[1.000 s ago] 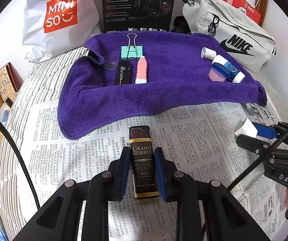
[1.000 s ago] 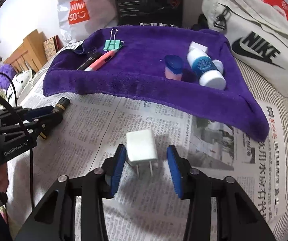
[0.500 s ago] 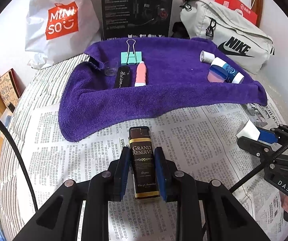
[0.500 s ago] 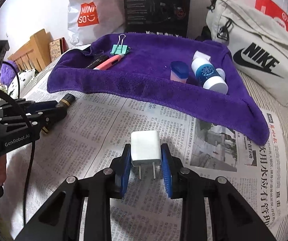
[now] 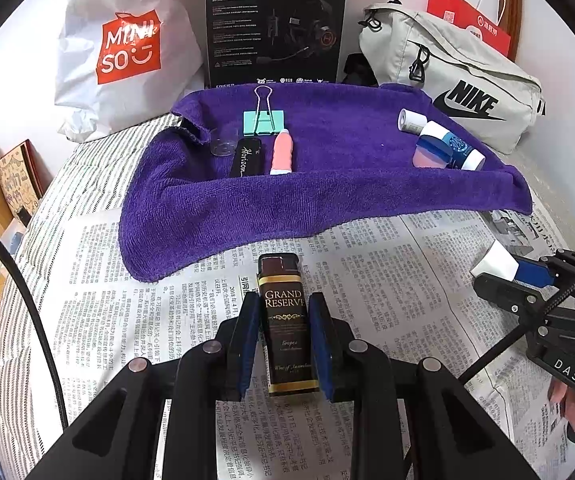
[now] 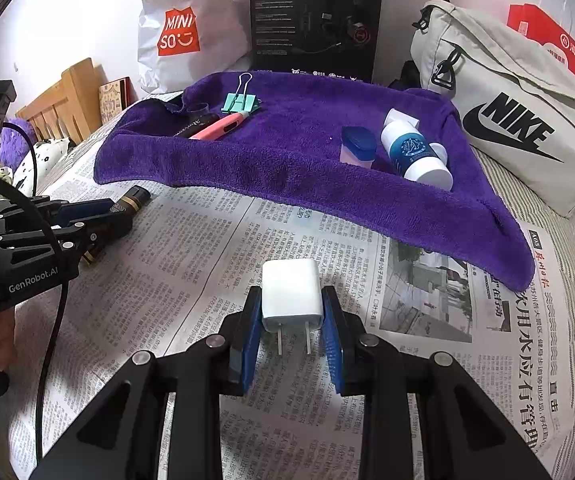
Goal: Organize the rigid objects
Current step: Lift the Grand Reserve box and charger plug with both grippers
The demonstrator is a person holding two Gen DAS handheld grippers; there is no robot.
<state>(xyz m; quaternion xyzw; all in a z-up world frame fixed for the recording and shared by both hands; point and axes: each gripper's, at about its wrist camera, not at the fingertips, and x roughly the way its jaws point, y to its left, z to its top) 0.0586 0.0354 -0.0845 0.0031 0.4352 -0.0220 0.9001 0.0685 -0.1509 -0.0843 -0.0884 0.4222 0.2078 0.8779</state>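
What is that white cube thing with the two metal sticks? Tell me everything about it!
It is a white charger plug, a small smooth block with rounded corners that looks like plastic. Two thin metal prongs stick out of its near end, toward the camera. The right gripper is shut on it, one blue pad pressed against each side. It sits low over the newspaper, in front of the purple towel; whether it touches the paper I cannot tell. The left wrist view shows it at the far right.

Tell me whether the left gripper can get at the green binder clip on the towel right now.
Probably not yet: the left gripper is shut on the Grand Reserve lighter. The path to the green binder clip looks clear across the purple towel.
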